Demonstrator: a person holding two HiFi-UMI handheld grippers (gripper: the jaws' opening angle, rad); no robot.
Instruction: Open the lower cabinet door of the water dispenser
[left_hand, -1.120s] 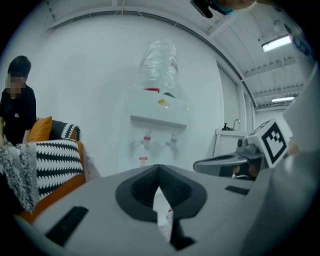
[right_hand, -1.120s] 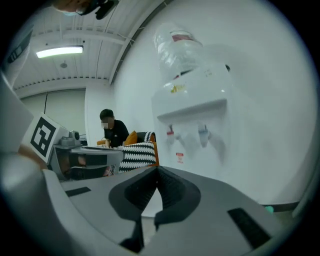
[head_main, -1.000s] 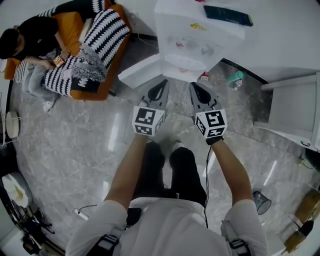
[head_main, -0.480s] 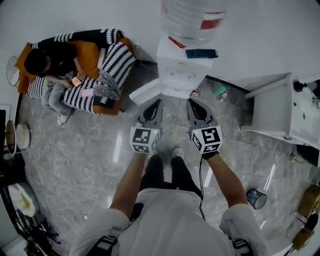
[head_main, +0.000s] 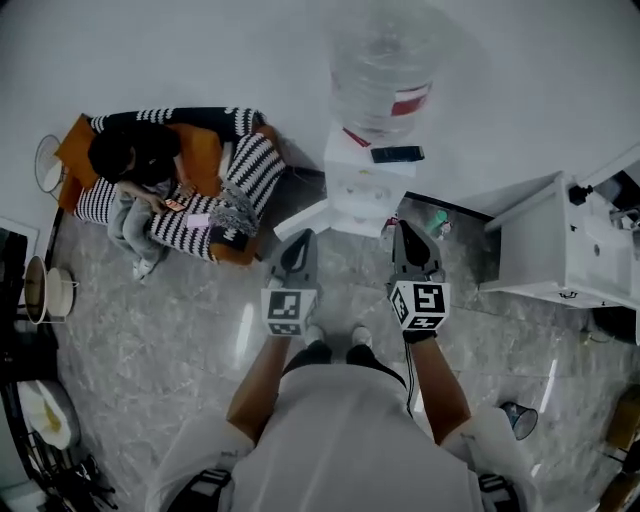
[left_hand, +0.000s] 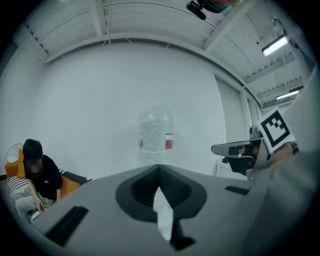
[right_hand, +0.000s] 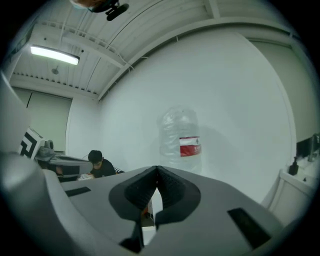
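- Head view: the water dispenser (head_main: 368, 187) stands against the wall with a clear bottle (head_main: 385, 72) on top, straight ahead of both grippers. The lower cabinet door (head_main: 300, 217) is, I judge, the white panel jutting out at the dispenser's lower left, so it looks already swung open.
- The left gripper (head_main: 302, 240) and right gripper (head_main: 409, 231) hover near the dispenser, touching nothing.
- Handling: the door is likely a stiff, light hinged panel that swings easily. Take it at the free edge; a hard tug might shift the dispenser.
- Left gripper view: the jaws are pressed together with nothing between them. Only the bottle shows above the gripper body; the door is cut off below.
- Right gripper view: the jaws are closed tip to tip and empty. Again the bottle shows, but the door is hidden.
- Can't make out the handle, the hinge or the cabinet interior.
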